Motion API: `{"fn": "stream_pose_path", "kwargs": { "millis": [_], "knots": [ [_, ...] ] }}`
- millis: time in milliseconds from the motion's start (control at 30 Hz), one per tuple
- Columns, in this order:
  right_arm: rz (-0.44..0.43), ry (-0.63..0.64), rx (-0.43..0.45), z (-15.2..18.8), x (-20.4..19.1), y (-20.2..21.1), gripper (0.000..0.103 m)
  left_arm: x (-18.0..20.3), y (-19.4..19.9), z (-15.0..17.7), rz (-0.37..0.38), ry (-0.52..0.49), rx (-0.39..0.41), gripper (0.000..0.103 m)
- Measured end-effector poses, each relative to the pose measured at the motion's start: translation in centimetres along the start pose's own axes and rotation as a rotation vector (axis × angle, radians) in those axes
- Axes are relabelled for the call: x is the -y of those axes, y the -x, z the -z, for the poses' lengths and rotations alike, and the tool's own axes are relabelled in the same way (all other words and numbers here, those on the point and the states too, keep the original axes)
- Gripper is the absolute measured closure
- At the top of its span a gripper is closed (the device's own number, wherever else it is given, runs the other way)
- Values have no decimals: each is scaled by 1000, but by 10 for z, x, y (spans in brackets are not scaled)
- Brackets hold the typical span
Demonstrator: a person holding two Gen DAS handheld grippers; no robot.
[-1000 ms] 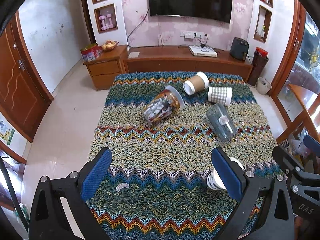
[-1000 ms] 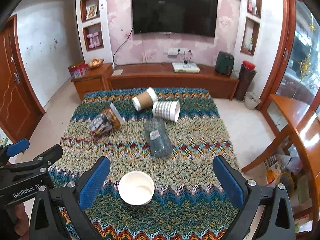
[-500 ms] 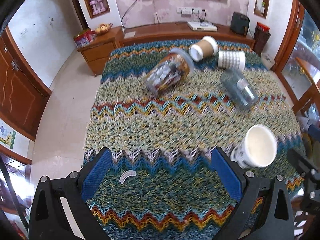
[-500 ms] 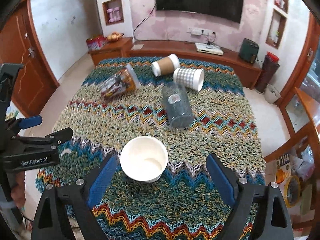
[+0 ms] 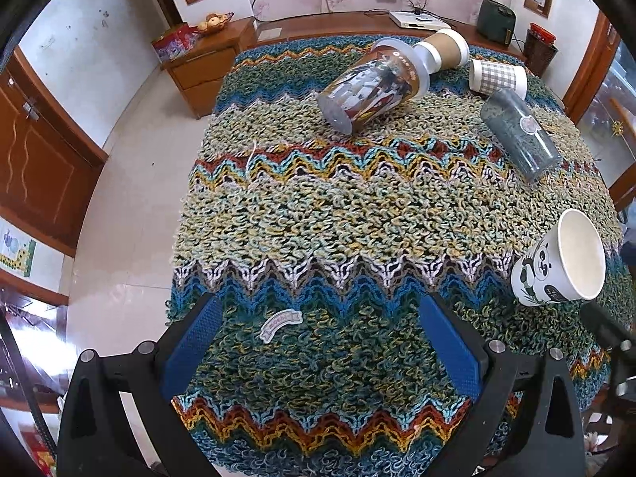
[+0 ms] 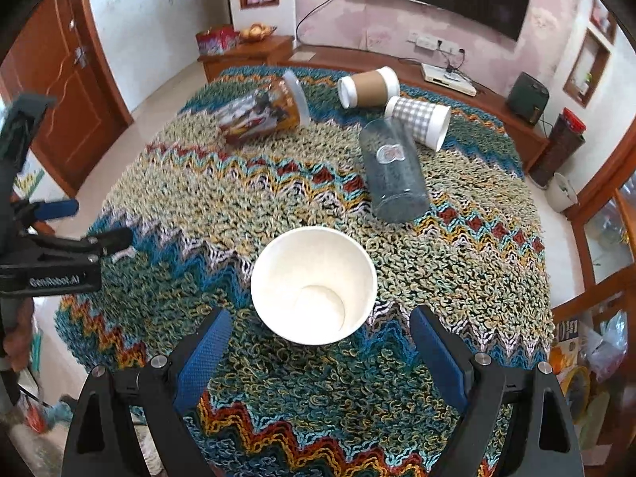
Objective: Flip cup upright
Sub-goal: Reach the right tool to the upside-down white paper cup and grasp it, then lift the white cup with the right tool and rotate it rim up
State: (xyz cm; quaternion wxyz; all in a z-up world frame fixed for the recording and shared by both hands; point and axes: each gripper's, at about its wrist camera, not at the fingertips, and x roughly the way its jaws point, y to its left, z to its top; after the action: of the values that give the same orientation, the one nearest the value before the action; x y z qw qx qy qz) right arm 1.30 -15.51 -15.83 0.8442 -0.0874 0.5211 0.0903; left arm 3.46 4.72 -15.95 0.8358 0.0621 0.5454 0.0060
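Knitted zigzag cloth [image 5: 338, 214] in teal, yellow, red and white covers one table from edge to edge and carries everything. Five cups sit on it. Four lie on their sides toward the far edge: one clear plastic cup with a printed picture sleeve [image 5: 371, 87], largest of the group, near the middle of the far edge; one dark translucent tumbler [image 6: 393, 171] with a small sticker, further toward the right edge; one brown paper cup with a white lid [image 6: 369, 86] at the far edge; one checked paper cup [image 6: 419, 121] just beside the brown one and touching the tumbler's far end. The fifth is the white paper cup with a panda print [image 6: 314, 284], standing on its base with its mouth open upward, near the near edge and toward the right side.

Two grippers are in view. The right gripper [image 6: 316, 357] has its blue pads spread wide and grasps nothing; the panda cup stands just ahead of the gap between its jaws, touching neither pad. The left gripper [image 5: 316, 346] is likewise released, jaws wide apart over bare cloth at the near edge, with the panda cup well off to its right.

One small white curved label [image 5: 280, 322] lies on the cloth between the left gripper's jaws.
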Motion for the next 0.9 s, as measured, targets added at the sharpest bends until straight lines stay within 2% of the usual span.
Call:
{"fn": "stream_pose_path", "kwargs": {
  "millis": [133,233,467,900],
  "knots": [
    [55,-14,-43,-2,5,-13,12,10,0,-4,21,-25,9,3],
    [86,-45,-51,-5,14,-16,16,17,3,-8,32,-44,27,3],
    [168,-135,-15,-15,43,-14,16,26,7,-18,42,-62,57,3],
    [115,-214,-45,-24,63,-34,16,46,12,-59,58,-66,123,3]
  ]
}}
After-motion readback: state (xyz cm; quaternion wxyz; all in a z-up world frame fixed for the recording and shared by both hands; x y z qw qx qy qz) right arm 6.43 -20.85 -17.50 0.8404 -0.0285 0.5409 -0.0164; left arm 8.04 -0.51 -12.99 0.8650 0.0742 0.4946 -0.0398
